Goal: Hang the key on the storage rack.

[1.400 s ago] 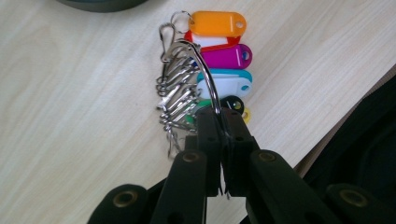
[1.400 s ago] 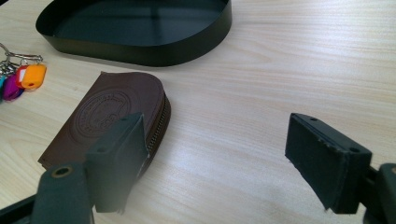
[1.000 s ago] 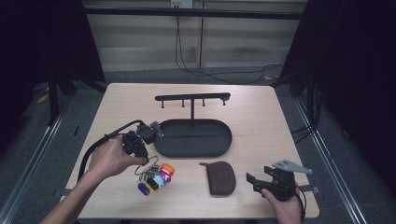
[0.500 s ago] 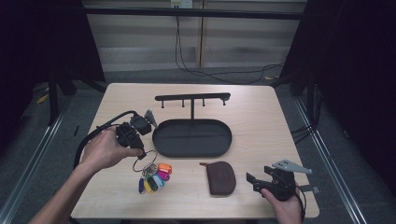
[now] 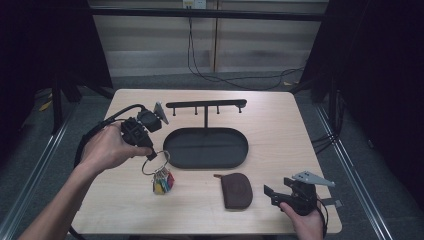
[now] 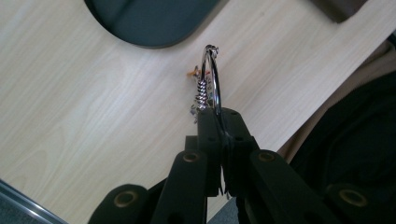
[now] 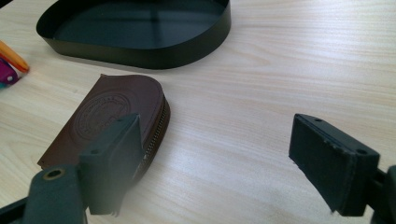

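My left gripper (image 5: 149, 151) is shut on a large metal key ring (image 5: 155, 162), and a bunch of coloured key tags (image 5: 163, 182) hangs from the ring just above the table, left of the black oval tray (image 5: 206, 148). In the left gripper view the ring (image 6: 211, 77) stands upright out of the closed jaws. My right gripper (image 5: 272, 195) rests open at the table's front right. A brown leather zip pouch (image 5: 237, 190) lies just to its left, and in the right gripper view the pouch (image 7: 107, 119) lies partly behind the left jaw.
A black hook rack (image 5: 206, 106) on a post rises from the back of the tray. The tray wall (image 7: 140, 49) lies beyond the pouch in the right gripper view. The wooden table's front edge (image 5: 210, 232) is near both hands.
The left gripper has risen and moved back-left with the key ring, lifting the coloured tags off the table so that they hang. The right gripper has stayed put.
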